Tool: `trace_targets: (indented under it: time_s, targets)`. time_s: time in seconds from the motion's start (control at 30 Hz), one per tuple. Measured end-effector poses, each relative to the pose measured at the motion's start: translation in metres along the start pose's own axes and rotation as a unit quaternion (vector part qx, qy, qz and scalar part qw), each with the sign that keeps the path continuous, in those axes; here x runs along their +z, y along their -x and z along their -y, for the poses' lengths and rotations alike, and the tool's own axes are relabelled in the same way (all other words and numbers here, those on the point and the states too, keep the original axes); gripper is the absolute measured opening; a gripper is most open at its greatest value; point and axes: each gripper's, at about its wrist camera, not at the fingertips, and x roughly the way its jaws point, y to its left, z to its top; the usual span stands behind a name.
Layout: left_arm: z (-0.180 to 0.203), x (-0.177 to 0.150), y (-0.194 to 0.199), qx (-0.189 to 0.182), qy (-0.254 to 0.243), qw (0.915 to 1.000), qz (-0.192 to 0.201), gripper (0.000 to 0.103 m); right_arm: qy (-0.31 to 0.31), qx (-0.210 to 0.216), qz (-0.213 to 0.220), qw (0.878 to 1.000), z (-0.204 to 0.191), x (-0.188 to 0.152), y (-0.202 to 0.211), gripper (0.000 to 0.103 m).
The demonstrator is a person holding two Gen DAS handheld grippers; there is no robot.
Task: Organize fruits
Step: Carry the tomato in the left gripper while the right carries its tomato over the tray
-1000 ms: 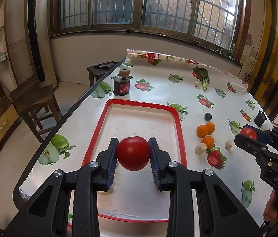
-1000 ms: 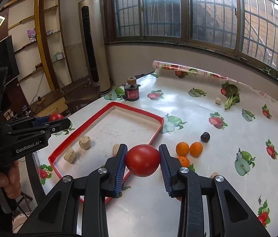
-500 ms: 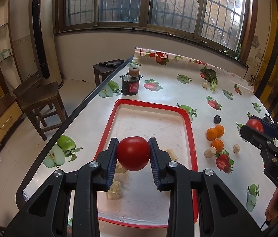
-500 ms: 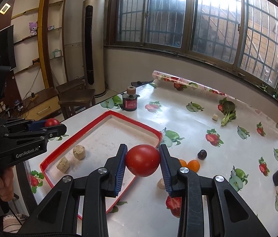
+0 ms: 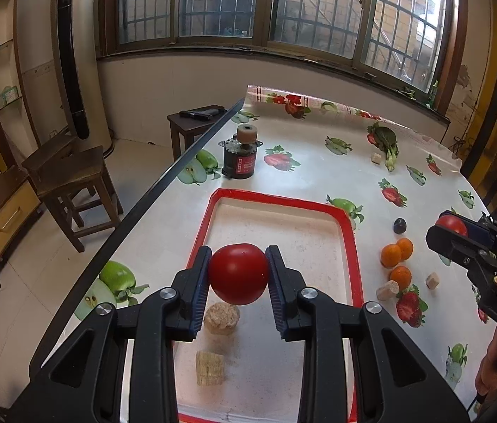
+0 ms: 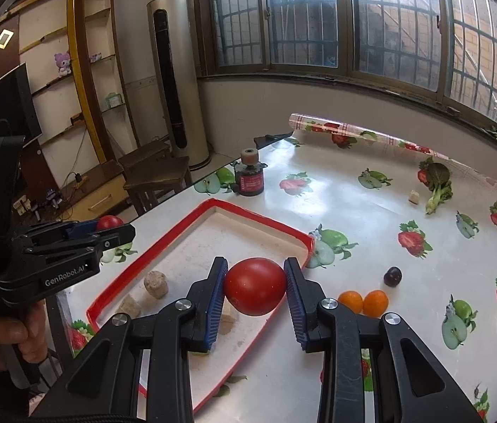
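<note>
While tomatoes fill both hand-held grippers, red-rimmed tray [image 5: 353,246] mostly bare

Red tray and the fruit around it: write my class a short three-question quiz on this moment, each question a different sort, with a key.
1. True or false: each claw is shut on a red tomato.
2. How many small oranges lie on the table beside the red tray?
3. The dark plum lies: A) in the tray, B) on the table outside it, C) in a claw.

Key:
1. True: left claw grips one tomato, right claw another.
2. Three.
3. B.
</note>
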Motion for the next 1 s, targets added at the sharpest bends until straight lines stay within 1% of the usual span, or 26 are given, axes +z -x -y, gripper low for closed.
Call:
trace_targets:
  time_s: [0.13,0.2,0.27,0.43,0.63,0.87,1.0]
  targets:
    - [-0.002,0.008,-0.010,-0.001,0.001,1.0000,-0.002,0.028,-0.010,0.013,0.003,1.000,0.006,0.015,-0.012,0.034]
    - [-0.004,0.010,-0.017,-0.002,0.004,1.0000,-0.007,0.028,-0.020,0.025,-0.001,0.999,0.011,0.019,-0.022,0.034]
    - [-0.006,0.010,-0.025,-0.003,0.007,0.9999,-0.014,0.028,-0.026,0.029,-0.010,0.999,0.014,0.021,-0.035,0.034]
    - [-0.007,0.004,-0.051,-0.004,0.011,0.9991,-0.041,0.028,-0.041,0.042,-0.040,0.998,0.018,0.017,-0.072,0.034]
    - [-0.007,0.001,-0.074,0.001,0.009,0.9978,-0.065,0.028,-0.039,0.044,-0.075,0.995,0.013,0.007,-0.111,0.034]
    - [-0.009,0.005,-0.092,0.003,0.012,0.9969,-0.077,0.028,-0.044,0.043,-0.085,0.995,0.017,0.008,-0.131,0.034]
    - [-0.007,-0.002,-0.107,0.002,0.011,0.9950,-0.100,0.028,-0.038,0.043,-0.092,0.994,0.017,0.009,-0.141,0.034]
